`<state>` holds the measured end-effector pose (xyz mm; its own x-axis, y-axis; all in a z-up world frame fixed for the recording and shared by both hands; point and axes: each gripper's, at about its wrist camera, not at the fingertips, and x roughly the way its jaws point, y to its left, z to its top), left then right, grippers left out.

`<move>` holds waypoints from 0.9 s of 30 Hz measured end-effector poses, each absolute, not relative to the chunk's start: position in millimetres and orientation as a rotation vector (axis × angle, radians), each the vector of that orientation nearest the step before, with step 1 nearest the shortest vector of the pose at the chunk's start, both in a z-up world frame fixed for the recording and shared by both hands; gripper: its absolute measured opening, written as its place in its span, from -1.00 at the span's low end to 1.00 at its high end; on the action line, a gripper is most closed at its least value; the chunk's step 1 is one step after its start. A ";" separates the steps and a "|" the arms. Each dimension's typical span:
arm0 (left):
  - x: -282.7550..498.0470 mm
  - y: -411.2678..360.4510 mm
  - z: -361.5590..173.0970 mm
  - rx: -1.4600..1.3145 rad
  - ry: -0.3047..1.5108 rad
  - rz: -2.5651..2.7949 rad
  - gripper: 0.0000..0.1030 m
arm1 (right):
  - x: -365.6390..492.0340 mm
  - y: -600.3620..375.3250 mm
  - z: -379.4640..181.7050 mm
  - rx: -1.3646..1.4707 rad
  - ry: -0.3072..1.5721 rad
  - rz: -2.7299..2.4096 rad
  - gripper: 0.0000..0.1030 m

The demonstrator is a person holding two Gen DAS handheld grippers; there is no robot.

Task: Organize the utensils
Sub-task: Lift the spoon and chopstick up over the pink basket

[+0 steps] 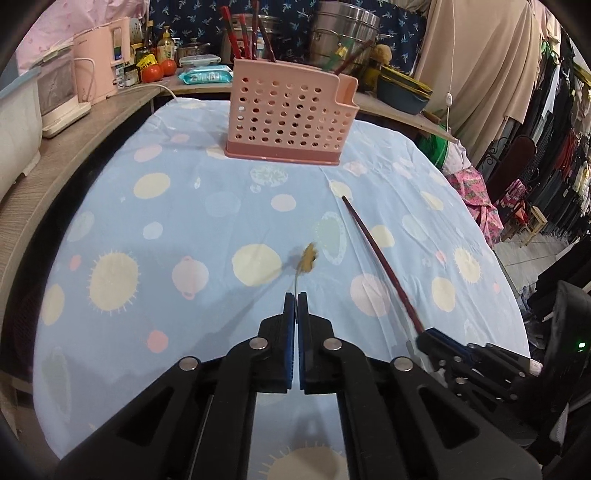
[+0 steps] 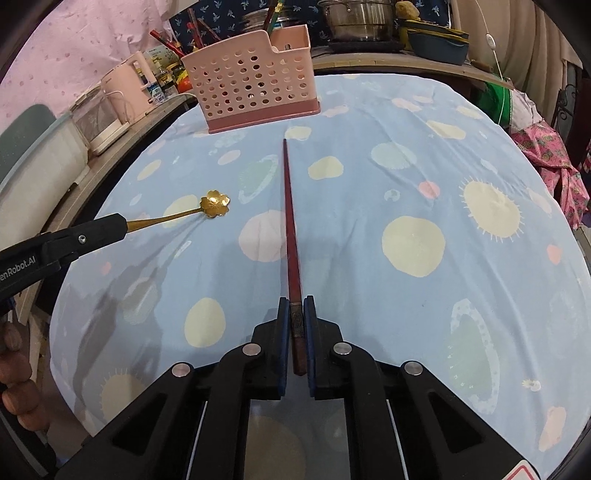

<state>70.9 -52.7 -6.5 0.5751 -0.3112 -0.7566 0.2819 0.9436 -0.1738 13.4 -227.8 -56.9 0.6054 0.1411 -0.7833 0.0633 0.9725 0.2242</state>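
Note:
My left gripper (image 1: 296, 295) is shut on a gold spoon (image 1: 307, 258) with a flower-shaped bowl, held just above the cloth. In the right wrist view the spoon (image 2: 214, 204) sticks out of the left gripper (image 2: 123, 224) at the left. My right gripper (image 2: 296, 301) is shut on the thick end of a dark red chopstick (image 2: 290, 218) that points toward a pink perforated utensil holder (image 2: 255, 85). In the left wrist view the chopstick (image 1: 380, 262) runs to the right gripper (image 1: 423, 338), and the holder (image 1: 288, 110) stands at the far middle of the table.
A blue spotted tablecloth (image 1: 166, 229) covers the round table. A wooden shelf (image 1: 55, 162) at the left carries a pink kettle (image 1: 103, 59) and appliances. Steel pots (image 1: 343, 29), a blue dish (image 1: 402, 92) and red chopsticks (image 1: 236, 33) stand behind the holder. Clothes hang at the right.

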 end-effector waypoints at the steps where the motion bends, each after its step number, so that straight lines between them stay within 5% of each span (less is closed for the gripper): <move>1: 71.7 -51.7 -4.1 -0.037 0.887 -0.348 -0.98 | 12.5 -229.4 -51.4 0.247 0.907 0.047 -0.86; 27: 114.6 -49.2 94.7 -0.024 0.668 -0.334 -0.98 | 40.3 -255.2 96.6 0.327 0.555 0.118 -0.86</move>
